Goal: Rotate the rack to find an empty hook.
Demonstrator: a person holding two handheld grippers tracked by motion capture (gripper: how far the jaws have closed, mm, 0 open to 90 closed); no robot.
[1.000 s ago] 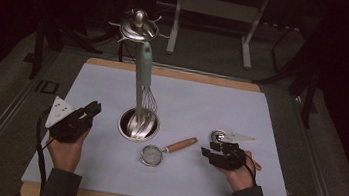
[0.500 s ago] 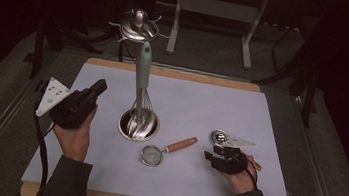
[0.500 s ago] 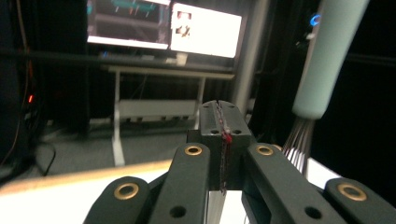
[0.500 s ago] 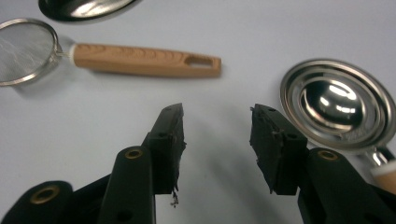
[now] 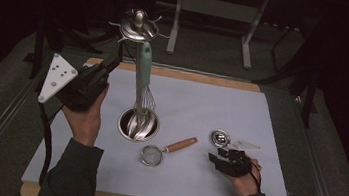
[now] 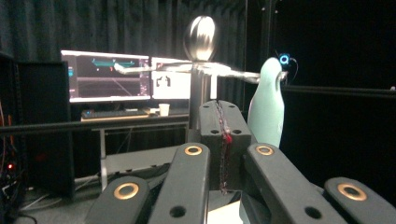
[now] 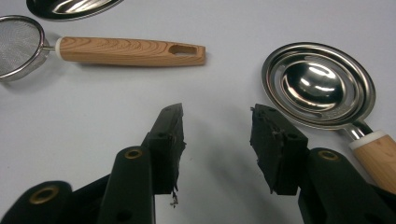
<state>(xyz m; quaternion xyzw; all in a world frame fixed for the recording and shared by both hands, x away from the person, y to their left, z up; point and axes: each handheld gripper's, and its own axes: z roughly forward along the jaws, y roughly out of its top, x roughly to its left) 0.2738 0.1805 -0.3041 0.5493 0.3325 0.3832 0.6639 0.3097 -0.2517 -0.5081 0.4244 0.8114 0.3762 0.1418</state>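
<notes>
Left gripper [image 5: 112,65], shut and empty, nears the mint-handled wire whisk [image 5: 144,69] on the steel hook stand [image 5: 138,25]; it must open first. Right gripper [image 7: 216,122] rests open, empty.

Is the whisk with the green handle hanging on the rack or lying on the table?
Hanging. The whisk hangs from an arm of the rack, wires down in the base.

You're looking down from overhead; your left gripper's camera is facing level toward the utensil stand [image 6: 201,70] at twelve o'clock, your right's skimming the strainer [image 7: 107,49] closely.
</notes>
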